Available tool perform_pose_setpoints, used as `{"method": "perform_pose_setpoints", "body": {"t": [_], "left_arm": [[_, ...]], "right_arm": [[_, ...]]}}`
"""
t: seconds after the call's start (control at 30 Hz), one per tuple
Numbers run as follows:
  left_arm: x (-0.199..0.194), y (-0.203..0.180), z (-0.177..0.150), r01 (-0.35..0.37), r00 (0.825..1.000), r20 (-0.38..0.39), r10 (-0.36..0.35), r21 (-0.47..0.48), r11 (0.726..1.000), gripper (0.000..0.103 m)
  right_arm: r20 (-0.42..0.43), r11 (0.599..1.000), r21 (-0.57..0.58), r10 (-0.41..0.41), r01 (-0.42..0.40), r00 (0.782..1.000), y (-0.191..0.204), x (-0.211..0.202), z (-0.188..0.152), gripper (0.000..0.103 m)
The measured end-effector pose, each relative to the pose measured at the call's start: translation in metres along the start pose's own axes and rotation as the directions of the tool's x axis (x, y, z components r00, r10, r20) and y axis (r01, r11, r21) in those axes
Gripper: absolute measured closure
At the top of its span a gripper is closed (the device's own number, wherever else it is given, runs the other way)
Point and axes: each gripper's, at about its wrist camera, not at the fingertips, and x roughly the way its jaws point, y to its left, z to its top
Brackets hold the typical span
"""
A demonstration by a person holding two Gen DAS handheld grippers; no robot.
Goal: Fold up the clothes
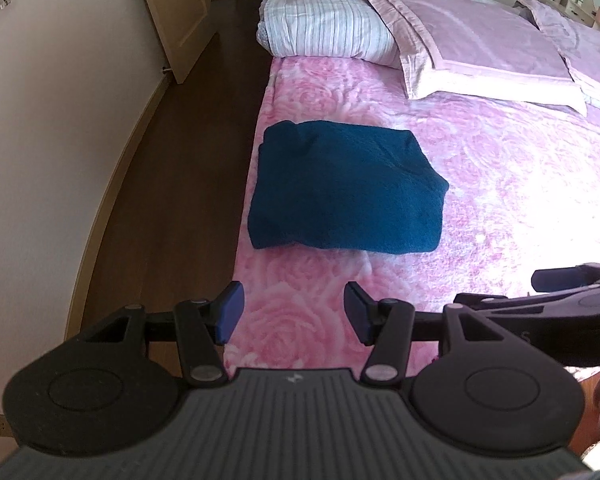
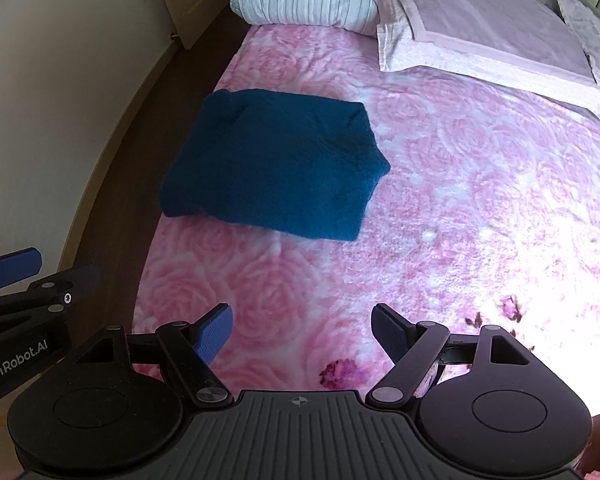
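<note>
Folded dark-teal sweater [image 1: 346,188] is lying mid-frame near the bed's left edge on the pink rose blanket [image 1: 500,200]. Left gripper [image 1: 294,310] and right gripper [image 2: 302,330] are hovering released, grasping nothing. Risk: any regrasp is likely dragging loose folds apart or nudging the bundle floorward.

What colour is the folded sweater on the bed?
The folded sweater is dark teal blue, plain with no pattern; the right wrist view shows it best.

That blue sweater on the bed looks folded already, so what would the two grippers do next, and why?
Probably nothing more than draw back. The blue sweater lies as a compact folded bundle near the edge of the pink bedspread. The left gripper and right gripper both hang open and empty, short of it. At most, a small nudge to square its loose right-hand corner.
</note>
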Motion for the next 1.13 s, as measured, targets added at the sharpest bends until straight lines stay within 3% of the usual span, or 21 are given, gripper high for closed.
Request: {"method": "perform_pose_setpoints", "body": {"t": [0.67,1.13], "left_arm": [[0.021,-0.015,0.018,-0.047,0.999,-0.001,0.047,-0.016,0.999,0.052],[0.024,-0.02,0.019,-0.046,0.999,0.023,0.046,0.001,0.999,0.052]], "right_arm": [[-0.021,1.0,-0.019,0.013,-0.014,1.0,-0.017,0.016,0.032,0.024],[-0.018,1.0,0.011,0.022,-0.021,1.0,-0.025,0.017,0.027,0.024]]}}
